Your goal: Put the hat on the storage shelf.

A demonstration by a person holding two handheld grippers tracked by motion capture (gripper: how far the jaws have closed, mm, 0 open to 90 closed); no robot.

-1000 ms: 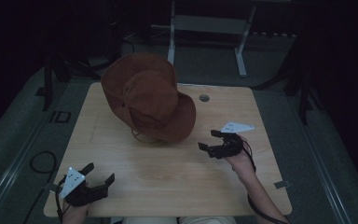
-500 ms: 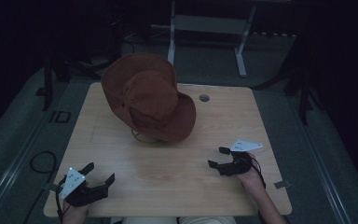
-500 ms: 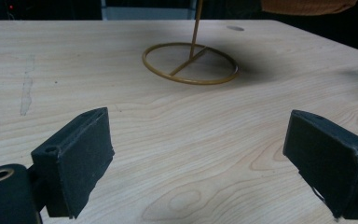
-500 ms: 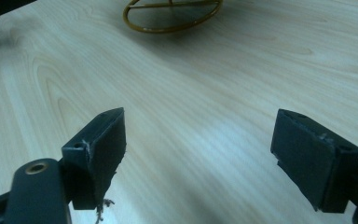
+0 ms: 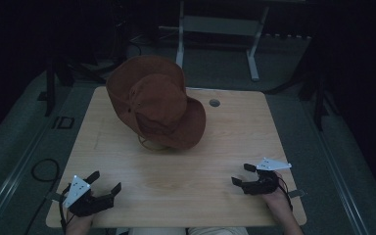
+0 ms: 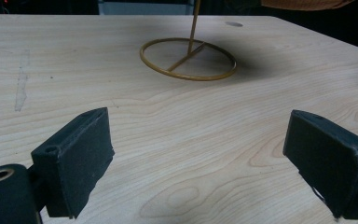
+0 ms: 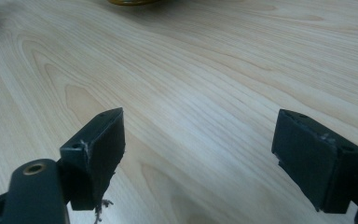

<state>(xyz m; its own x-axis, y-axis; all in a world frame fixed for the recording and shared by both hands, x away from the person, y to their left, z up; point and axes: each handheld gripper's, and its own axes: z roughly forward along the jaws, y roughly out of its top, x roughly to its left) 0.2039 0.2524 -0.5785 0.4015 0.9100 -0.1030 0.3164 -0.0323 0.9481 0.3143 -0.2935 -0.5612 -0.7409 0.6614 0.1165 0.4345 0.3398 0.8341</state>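
Observation:
A brown wide-brimmed hat (image 5: 156,107) rests on a thin brass stand in the far middle of the wooden table (image 5: 225,147). The stand's round base ring (image 6: 188,59) and upright rod show in the left gripper view, with the hat's brim (image 6: 303,3) at the top edge. My left gripper (image 5: 103,183) lies at the near left corner, open and holding nothing. My right gripper (image 5: 241,175) lies at the near right, open, its jaws wide apart over bare wood. Both are well away from the hat.
A cable hole (image 5: 214,103) sits in the tabletop right of the hat. A faint scuff mark (image 6: 22,81) runs along the wood at the left. Beyond the table stands a metal frame (image 5: 215,29) on a dark floor; a cable (image 5: 41,169) loops at the left.
My right gripper has drawn back from beside the hat toward the near right edge of the table. The left gripper and the hat have stayed put.

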